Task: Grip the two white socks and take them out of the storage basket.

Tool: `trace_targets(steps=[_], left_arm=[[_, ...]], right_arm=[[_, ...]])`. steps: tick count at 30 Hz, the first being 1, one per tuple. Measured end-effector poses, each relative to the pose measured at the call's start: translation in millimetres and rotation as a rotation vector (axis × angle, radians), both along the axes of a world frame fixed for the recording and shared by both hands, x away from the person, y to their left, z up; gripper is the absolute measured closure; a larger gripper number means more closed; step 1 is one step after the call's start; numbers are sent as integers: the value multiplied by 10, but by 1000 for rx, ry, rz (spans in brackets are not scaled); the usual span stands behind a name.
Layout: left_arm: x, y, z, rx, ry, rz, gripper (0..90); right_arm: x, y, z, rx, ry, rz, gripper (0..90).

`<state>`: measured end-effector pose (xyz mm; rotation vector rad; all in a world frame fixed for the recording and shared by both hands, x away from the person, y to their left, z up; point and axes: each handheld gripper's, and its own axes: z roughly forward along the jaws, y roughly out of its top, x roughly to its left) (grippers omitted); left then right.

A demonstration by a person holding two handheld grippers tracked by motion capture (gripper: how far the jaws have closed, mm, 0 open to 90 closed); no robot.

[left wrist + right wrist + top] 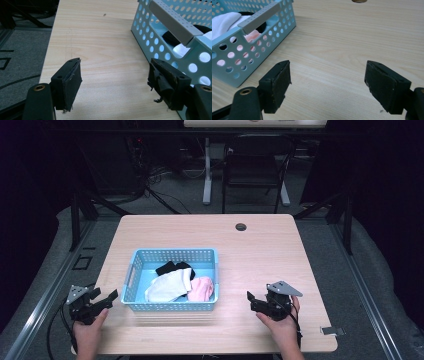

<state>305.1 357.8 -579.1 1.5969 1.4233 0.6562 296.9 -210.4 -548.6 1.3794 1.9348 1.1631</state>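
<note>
Jaws spread wide and empty on the left gripper (106,301), which rests at the desk's (260,250) near left edge, just beside the short left wall of the light-blue basket (171,306); in the left gripper view nothing but bare wood lies between its pads (71,82). The basket stands near the middle of the desk and holds a black sock (172,267) at the back, a white sock (167,287) across the middle and a pink sock (202,289) at the right, all loosely heaped. To the right, well apart from the basket, the right gripper (254,301) also has its jaws gaping with nothing in them. Judging by this, the handling of the socks has not begun or sits between moves: every sock lies in the basket, none is gripped, and both hands flank it ready to reach in.
</note>
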Motion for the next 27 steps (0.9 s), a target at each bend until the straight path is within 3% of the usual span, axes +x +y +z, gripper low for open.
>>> trace_targets(steps=[13,16,17,27], left_arm=[[16,-11,-8,-5,5,3,266],[20,-12,-9,-4,7,0,266],[22,-13,-12,-9,0,3,266],[1,-14,10,-7,-7,-3,266]], right_arm=[[-2,20,-50,-33,-19,21,307],[-4,22,-61,-28,-8,29,385],[-15,36,-63,-26,-23,33,403],[-37,122,-13,-27,-39,79,445]])
